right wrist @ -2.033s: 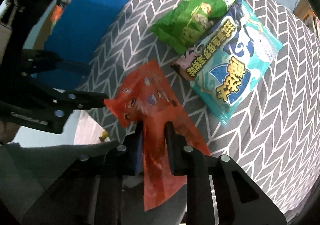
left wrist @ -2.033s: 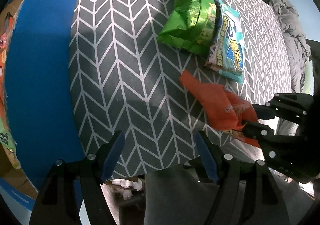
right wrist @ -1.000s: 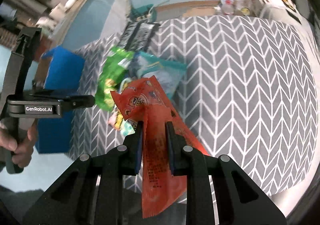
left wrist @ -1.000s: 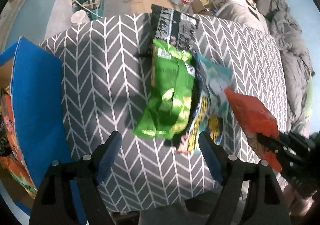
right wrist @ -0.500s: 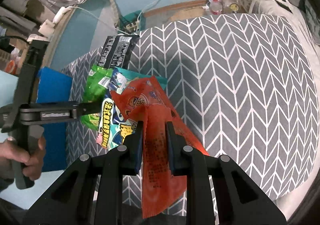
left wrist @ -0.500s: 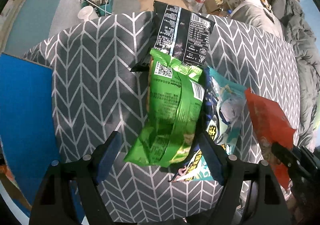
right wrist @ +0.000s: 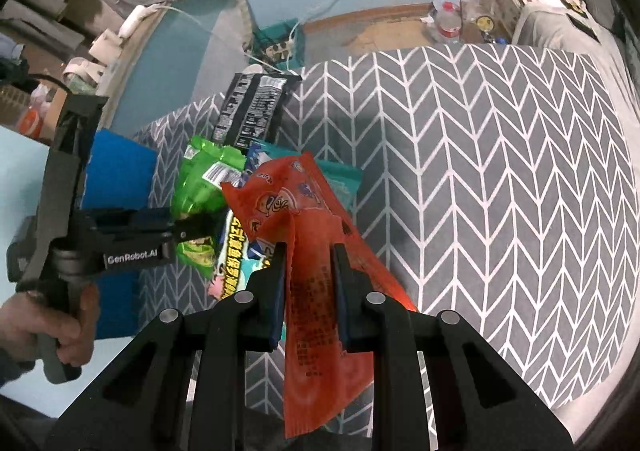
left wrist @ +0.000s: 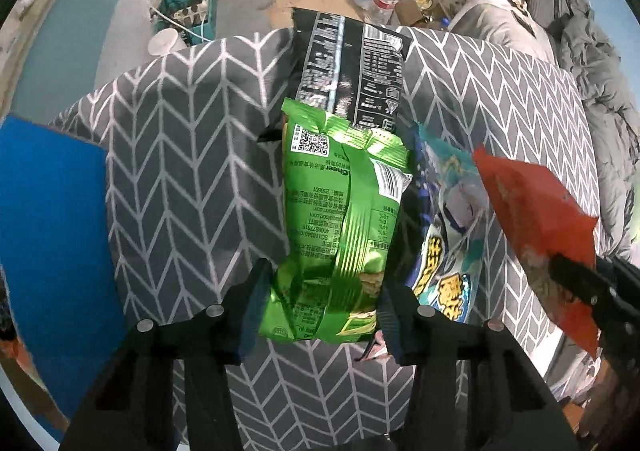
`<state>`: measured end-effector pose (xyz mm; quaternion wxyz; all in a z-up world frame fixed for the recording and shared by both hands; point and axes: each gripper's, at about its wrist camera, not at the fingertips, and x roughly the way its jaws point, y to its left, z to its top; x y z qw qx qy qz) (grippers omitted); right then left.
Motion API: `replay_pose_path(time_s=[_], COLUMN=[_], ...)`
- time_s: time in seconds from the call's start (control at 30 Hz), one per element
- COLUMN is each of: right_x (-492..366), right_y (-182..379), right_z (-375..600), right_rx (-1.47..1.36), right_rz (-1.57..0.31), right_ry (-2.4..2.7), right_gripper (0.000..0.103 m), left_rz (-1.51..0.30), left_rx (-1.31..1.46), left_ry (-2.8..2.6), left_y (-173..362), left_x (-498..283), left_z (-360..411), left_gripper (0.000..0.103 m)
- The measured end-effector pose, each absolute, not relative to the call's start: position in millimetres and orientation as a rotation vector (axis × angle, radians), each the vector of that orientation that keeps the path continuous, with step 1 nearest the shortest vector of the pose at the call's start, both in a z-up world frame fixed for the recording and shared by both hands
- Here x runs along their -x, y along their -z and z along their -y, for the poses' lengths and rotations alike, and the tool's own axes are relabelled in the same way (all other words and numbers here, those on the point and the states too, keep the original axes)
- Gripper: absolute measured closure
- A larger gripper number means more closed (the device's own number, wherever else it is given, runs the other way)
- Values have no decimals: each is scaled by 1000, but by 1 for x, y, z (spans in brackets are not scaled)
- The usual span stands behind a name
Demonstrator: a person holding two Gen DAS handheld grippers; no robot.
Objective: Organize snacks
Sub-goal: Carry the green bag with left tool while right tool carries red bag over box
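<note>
Orange crinkly foil: snack packet (right wrist: 310, 291) pinched flat between right tongs (right wrist: 308, 271), lifted clear above the grey chevron-patterned surface (right wrist: 500, 191). Left tongs (left wrist: 320, 301) spread apart, straddling lower end of glossy green bag (left wrist: 340, 219), "Cheer" and a QR code legible; contact unclear. "GenRobot.AI" printed on left tool body. Beside green bag, teal bag (left wrist: 444, 247) with yellow characters; beyond, black bag (left wrist: 352, 67), all lying on surface.

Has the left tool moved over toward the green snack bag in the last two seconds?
Yes. The left tool has moved away from the blue panel, so its fingers now bracket the crinkly green snack bag on the herringbone cloth.
</note>
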<state>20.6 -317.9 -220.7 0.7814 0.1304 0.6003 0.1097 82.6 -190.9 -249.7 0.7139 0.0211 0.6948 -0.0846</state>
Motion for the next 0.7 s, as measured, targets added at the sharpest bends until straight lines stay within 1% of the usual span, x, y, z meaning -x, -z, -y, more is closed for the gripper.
replay_pose_path(time_s=[0.17,0.57,0.7], right_x=[-26,-37,-39], right_y=[215,198,189], right_z=[307,272,257], right_rx=[-268,-205,-191], right_rz=[-1290,-1280,-1273], right_ry=[-257,-310,-332], right_gripper=[84,84,84], left_rz=[-1518,-1456,-1462], left_rx=[-27,77,95], left_ry=[175,133,105], left_y=[232,192,184], left_x=[-66,-57,-57], left_z=[172,129,118], left_gripper=[52,53,53])
